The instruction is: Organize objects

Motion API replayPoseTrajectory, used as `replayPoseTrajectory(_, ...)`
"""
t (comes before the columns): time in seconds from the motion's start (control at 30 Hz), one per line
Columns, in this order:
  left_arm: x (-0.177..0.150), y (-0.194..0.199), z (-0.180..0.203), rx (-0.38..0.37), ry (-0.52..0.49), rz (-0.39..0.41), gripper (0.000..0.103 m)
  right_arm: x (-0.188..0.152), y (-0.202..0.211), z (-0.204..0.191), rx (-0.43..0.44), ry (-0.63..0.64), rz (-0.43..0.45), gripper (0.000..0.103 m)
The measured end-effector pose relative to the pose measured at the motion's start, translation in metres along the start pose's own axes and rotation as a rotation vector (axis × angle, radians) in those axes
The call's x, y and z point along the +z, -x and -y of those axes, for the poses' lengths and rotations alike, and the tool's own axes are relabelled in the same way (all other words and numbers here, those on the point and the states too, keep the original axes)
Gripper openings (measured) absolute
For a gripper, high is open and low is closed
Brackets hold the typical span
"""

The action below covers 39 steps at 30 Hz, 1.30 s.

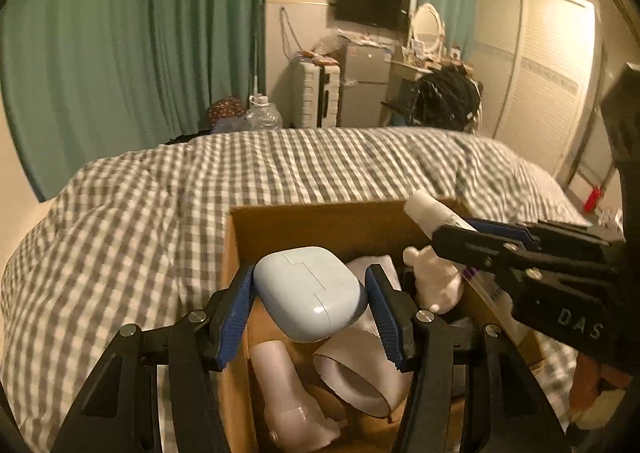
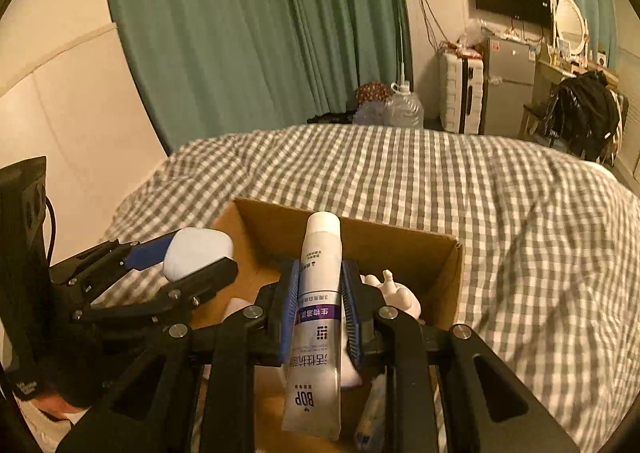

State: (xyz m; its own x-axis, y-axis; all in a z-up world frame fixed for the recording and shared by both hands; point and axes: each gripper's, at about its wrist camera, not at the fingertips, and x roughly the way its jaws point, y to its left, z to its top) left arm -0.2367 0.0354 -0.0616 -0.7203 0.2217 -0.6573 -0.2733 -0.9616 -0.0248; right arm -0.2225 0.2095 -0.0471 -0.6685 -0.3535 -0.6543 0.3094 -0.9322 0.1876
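My left gripper (image 1: 310, 285) is shut on a pale blue earbud-style case (image 1: 308, 293) and holds it over the open cardboard box (image 1: 320, 221) on the bed. The case also shows in the right wrist view (image 2: 198, 251). My right gripper (image 2: 320, 281) is shut on a white tube with a purple band (image 2: 318, 313), cap pointing forward, above the same box (image 2: 420, 253). The tube shows in the left wrist view (image 1: 428, 211) at the box's right side. Inside the box lie a white figurine (image 1: 436, 281), a tape roll (image 1: 356, 377) and a pinkish bottle (image 1: 288, 393).
The box sits on a grey-and-white checked duvet (image 1: 140, 221) covering the bed. Green curtains (image 1: 120, 33), a small fridge (image 1: 366, 81), a white suitcase (image 1: 316, 93), a wall TV (image 1: 372, 3) and a wardrobe (image 1: 536, 69) stand beyond the bed.
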Motion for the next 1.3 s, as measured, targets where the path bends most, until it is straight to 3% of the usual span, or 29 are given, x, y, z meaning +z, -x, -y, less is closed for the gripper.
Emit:
replayPoseTrajectory(0.2,-0.003,-0.012,0.011,0.005,-0.077,-0.019,0.059,-0.011,-0.024,0.017,0.005,-0.04,-0.037,0.026)
replayPoseTrajectory(0.23,-0.003,-0.011,0.011,-0.004,-0.074,-0.021,0.06,-0.01,-0.023,0.018,0.002,-0.044,-0.032,0.037)
replayPoseTrajectory(0.3,-0.001,-0.005,0.012,0.0,-0.072,-0.005,0.073,-0.008,-0.016,0.019,-0.011,-0.047,-0.004,0.056)
replayPoseTrajectory(0.37,0.001,0.008,0.013,0.018,-0.073,0.036,0.086,-0.007,-0.005,0.017,-0.029,-0.048,0.034,0.058)
replayPoseTrajectory(0.47,0.006,0.028,0.015,0.027,-0.072,0.075,0.09,-0.002,0.012,0.016,-0.049,-0.05,0.064,0.058)
replayPoseTrajectory(0.93,0.025,0.148,0.03,0.113,-0.045,0.274,0.101,0.017,0.151,-0.021,-0.141,-0.002,0.291,0.084)
replayPoseTrajectory(1.13,0.014,0.19,0.034,0.187,-0.04,0.347,0.103,0.004,0.199,-0.039,-0.164,0.01,0.363,0.098)
replayPoseTrajectory(1.3,-0.012,0.207,0.035,0.219,-0.015,0.373,0.103,-0.027,0.218,-0.052,-0.244,0.042,0.401,0.101)
